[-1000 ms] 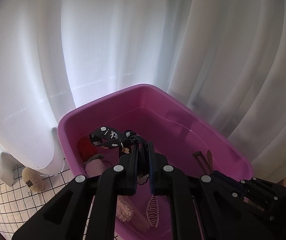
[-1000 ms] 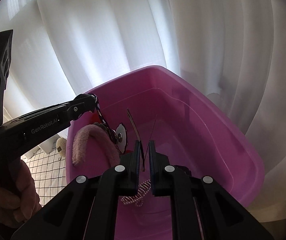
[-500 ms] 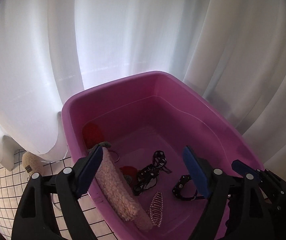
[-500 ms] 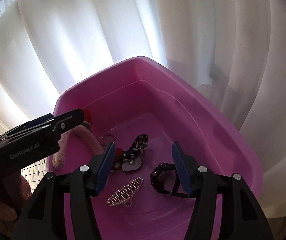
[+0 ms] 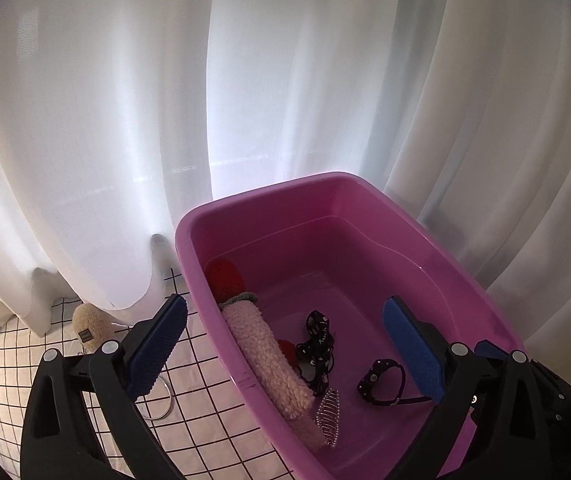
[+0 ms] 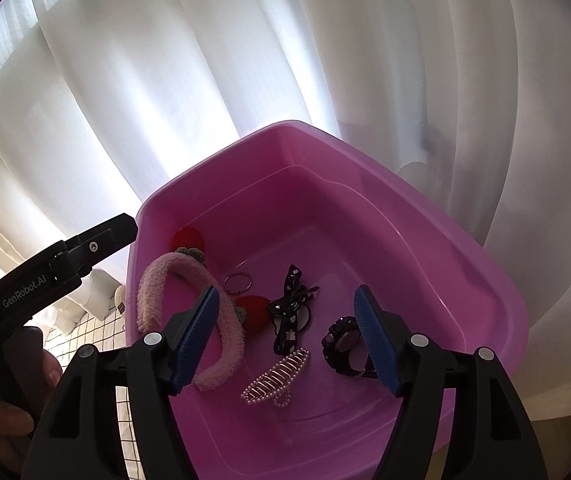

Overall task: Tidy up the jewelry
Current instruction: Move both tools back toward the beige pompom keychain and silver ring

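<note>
A pink plastic tub (image 5: 269, 194) (image 6: 465, 264) holds the jewelry. Inside lie a fuzzy pink headband (image 5: 265, 354) (image 6: 153, 284), a black spotted bow (image 5: 317, 340) (image 6: 289, 308), a black watch (image 5: 381, 378) (image 6: 343, 344), a pearl hair comb (image 5: 329, 416) (image 6: 275, 378), a red pompom (image 6: 251, 310) and a key ring (image 6: 238, 282). My left gripper (image 5: 285, 344) is open and empty, straddling the tub's left wall. My right gripper (image 6: 287, 332) is open and empty above the tub.
White curtains (image 5: 285, 80) hang close behind the tub. A checked white cloth (image 5: 1, 364) covers the surface left of it, with a beige plush charm (image 5: 89, 326) and a metal ring (image 5: 163, 402) lying there. The left gripper's body (image 6: 45, 276) shows in the right wrist view.
Both grippers opened and let go: the black bow and the black watch dropped into the tub. The left gripper has since shifted left, and both have opened wider.
</note>
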Demonstrator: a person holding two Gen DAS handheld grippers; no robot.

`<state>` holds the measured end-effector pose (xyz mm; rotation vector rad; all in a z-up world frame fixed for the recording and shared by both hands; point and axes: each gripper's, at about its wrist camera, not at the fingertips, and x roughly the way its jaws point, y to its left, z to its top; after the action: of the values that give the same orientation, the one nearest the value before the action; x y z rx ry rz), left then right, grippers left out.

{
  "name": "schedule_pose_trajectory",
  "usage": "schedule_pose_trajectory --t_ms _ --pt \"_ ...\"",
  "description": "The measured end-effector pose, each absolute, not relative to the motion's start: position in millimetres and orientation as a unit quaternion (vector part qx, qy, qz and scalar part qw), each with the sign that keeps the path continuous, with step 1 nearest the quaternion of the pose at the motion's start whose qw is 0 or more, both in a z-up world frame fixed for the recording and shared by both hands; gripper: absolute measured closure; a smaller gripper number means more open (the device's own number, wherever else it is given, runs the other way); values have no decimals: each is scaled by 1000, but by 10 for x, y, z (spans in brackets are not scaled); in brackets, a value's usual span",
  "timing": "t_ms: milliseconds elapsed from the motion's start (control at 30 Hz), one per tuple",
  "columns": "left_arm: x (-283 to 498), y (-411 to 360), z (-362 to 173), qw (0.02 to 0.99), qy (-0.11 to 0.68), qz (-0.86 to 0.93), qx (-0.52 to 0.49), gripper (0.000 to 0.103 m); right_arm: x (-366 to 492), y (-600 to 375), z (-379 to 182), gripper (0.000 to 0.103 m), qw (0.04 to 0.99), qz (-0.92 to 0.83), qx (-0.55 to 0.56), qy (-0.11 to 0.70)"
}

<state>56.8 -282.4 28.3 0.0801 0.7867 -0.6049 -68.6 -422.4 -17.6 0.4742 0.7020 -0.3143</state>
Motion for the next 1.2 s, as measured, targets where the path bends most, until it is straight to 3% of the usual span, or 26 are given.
schedule_pose_trajectory --t_ms 333,700,967,1200 --pt "514 -2395 388 880 367 -301 7 6 -792 -3959 -96 25 921 -42 286 262" --pt "674 -1219 331 892 361 -266 -63 6 -762 -3188 143 15 928 128 282 209" --pt "969 -445 -54 897 390 -199 -52 6 -438 -2515 50 12 914 182 246 265" --pt "1239 -142 -487 888 426 -172 -29 6 -107 -2118 -310 13 918 107 206 322"
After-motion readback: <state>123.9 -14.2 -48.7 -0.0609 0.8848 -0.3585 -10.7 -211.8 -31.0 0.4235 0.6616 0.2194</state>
